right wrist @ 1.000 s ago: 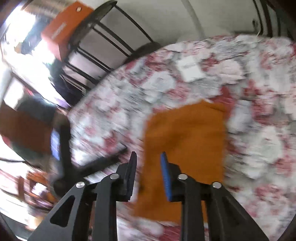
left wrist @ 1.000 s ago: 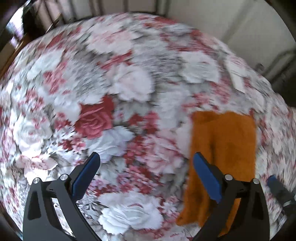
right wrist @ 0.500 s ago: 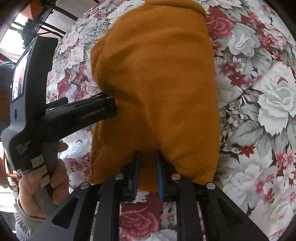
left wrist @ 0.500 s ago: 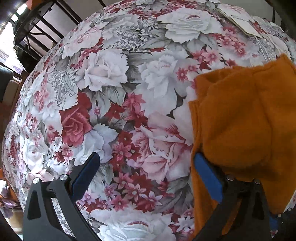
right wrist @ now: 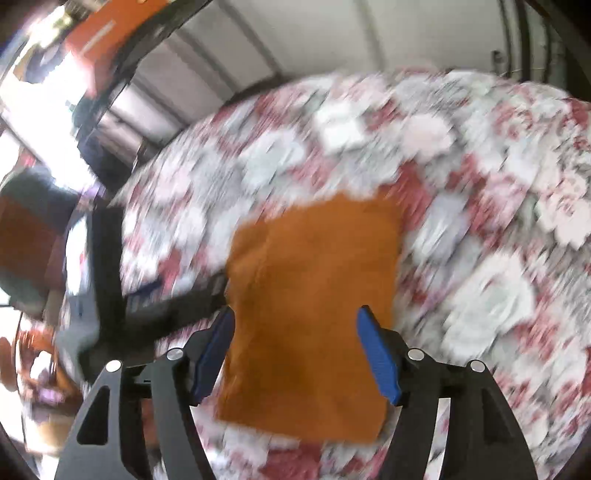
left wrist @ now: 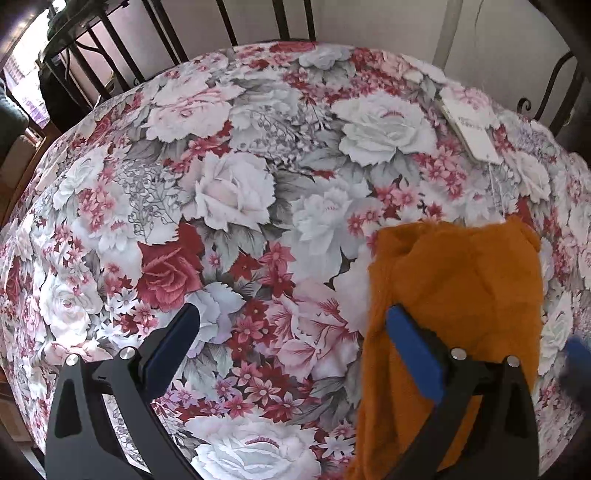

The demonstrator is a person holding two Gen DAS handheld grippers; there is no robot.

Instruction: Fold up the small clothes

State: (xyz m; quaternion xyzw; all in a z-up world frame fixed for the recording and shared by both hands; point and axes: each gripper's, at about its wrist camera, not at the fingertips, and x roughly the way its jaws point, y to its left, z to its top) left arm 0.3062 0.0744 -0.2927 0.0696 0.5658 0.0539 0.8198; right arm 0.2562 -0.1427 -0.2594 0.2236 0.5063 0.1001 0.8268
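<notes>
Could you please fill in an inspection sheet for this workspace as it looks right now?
Surface: floral cloth covers the table.
Job's things: orange garment lies folded on the cloth, one edge rumpled.
Clutter: white paper tag near the far edge.
Grippers: left tool open over bare cloth, one finger at the garment's edge; right tool opening above the garment, gripping nothing.
Cables: nothing seen.
Surroundings: black metal bars, pale wall, orange box on a rack; right view blurred.

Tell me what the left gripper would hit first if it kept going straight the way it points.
Most likely the bare floral tablecloth: the left gripper stands open over it, with the orange garment just beyond its right finger. Depth is uncertain.
</notes>
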